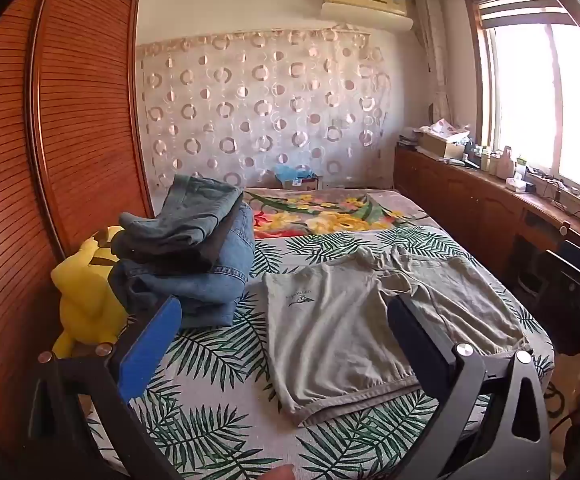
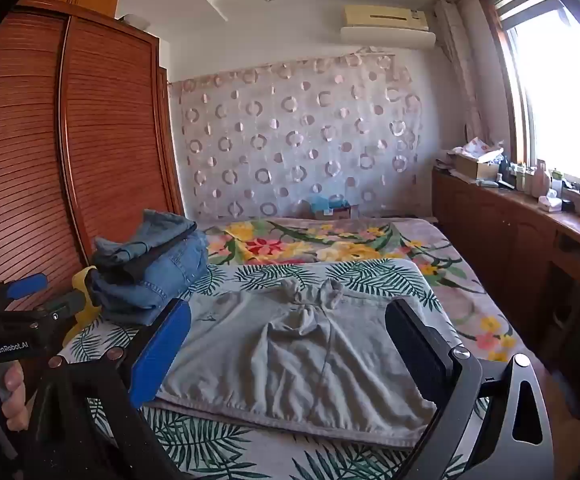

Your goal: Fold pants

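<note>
Grey-green pants (image 1: 354, 312) lie spread flat on the leaf-print sheet (image 1: 209, 412) of the bed, waistband toward me; they also show in the right wrist view (image 2: 298, 356). My left gripper (image 1: 277, 332) is open and empty, held above the near edge of the bed, over the pants' left side. My right gripper (image 2: 285, 344) is open and empty, held above the pants' waistband. The left gripper's body (image 2: 13, 320) shows at the left of the right wrist view.
A stack of folded jeans (image 1: 193, 248) sits at the left of the bed, beside a yellow plush toy (image 1: 85, 292). A wooden wardrobe (image 1: 49, 140) stands on the left. A cluttered wooden counter (image 1: 490, 184) runs under the window on the right. A floral blanket (image 1: 322, 212) covers the far bed.
</note>
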